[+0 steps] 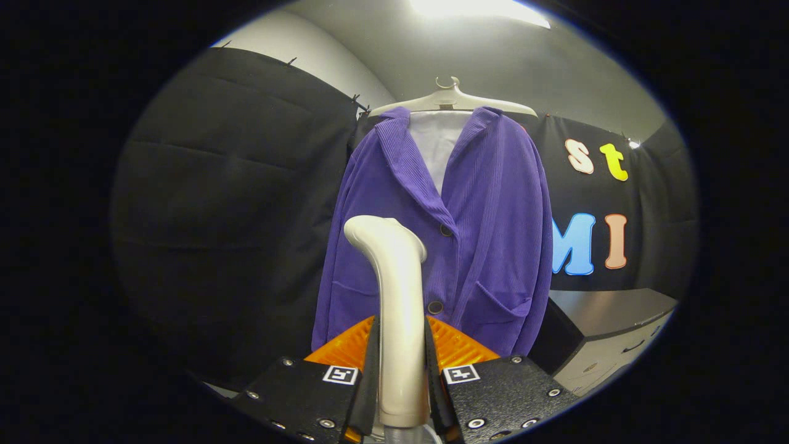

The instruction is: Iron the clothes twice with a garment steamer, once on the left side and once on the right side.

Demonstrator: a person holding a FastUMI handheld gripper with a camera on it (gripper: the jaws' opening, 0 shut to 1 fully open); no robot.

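Note:
A purple ribbed jacket [474, 228] with dark buttons and two patch pockets hangs on a white hanger [453, 98] over a white inner garment [436, 145]. Between my fingers stands the cream handle of the garment steamer [397, 308], upright, its head bent forward toward the jacket's left front panel. My gripper [400, 370] is shut on this handle, both fingers pressing its sides. The steamer head sits near the jacket's middle button line; whether it touches the cloth I cannot tell.
Black booth cloth [234, 203] hangs behind and left of the jacket. A grey cabinet with drawers [616, 333] stands low to the right of the jacket. A ceiling light [474, 9] glows above.

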